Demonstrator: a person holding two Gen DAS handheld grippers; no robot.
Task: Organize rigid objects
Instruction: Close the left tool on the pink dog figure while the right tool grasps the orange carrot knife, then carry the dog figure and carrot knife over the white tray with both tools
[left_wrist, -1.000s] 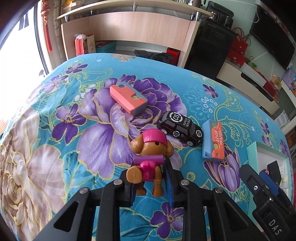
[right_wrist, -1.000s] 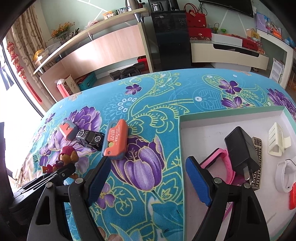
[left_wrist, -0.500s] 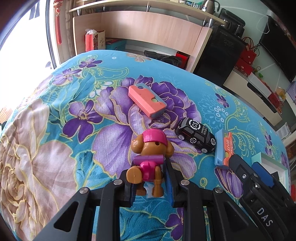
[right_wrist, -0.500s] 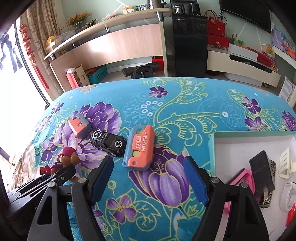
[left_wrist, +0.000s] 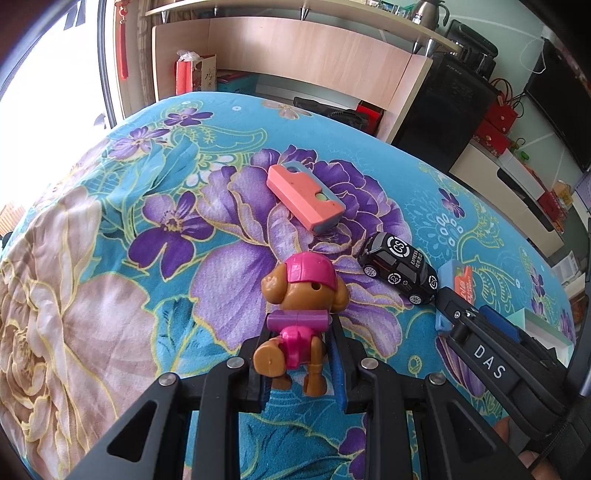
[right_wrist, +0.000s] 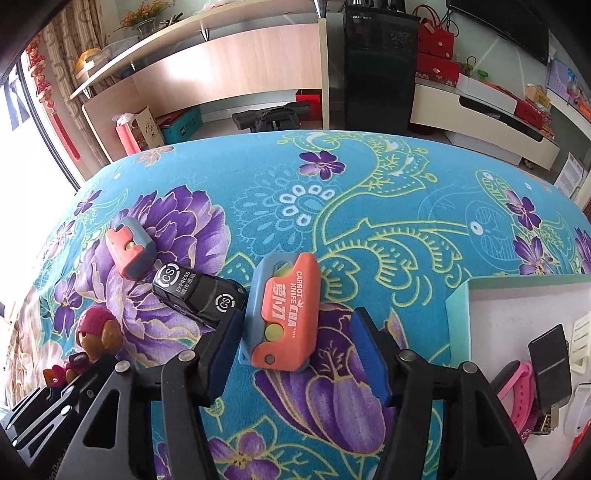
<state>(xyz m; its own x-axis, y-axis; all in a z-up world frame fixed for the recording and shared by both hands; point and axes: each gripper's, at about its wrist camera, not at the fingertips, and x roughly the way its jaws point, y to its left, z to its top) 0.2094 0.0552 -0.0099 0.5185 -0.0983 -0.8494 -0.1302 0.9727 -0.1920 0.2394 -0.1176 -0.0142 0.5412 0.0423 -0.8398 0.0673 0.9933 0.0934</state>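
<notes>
Tray (right_wrist: 458, 314): at 3 o'clock – holds black charger (right_wrist: 550, 365), pink band (right_wrist: 517, 387), white clip (right_wrist: 581, 339).
Left gripper (left_wrist: 295, 363): clamped on dog figure (left_wrist: 299, 295).
Right gripper (right_wrist: 295, 354): closing in, jaws apart – carrot knife (right_wrist: 284, 310) between.

A floral teal bedspread (right_wrist: 369, 192) covers the surface (wooden shelving (right_wrist: 229, 62) and a black cabinet (right_wrist: 376, 70) behind).

The black toy car (right_wrist: 199, 297) lies just beside the carrot knife toy (right_wrist: 282, 314), crowding the right gripper (right_wrist: 295, 354) on its left side. Right of the knife the flowered bedspread (right_wrist: 369, 206) lies bare up to the tray (right_wrist: 458, 310) rim.
</notes>
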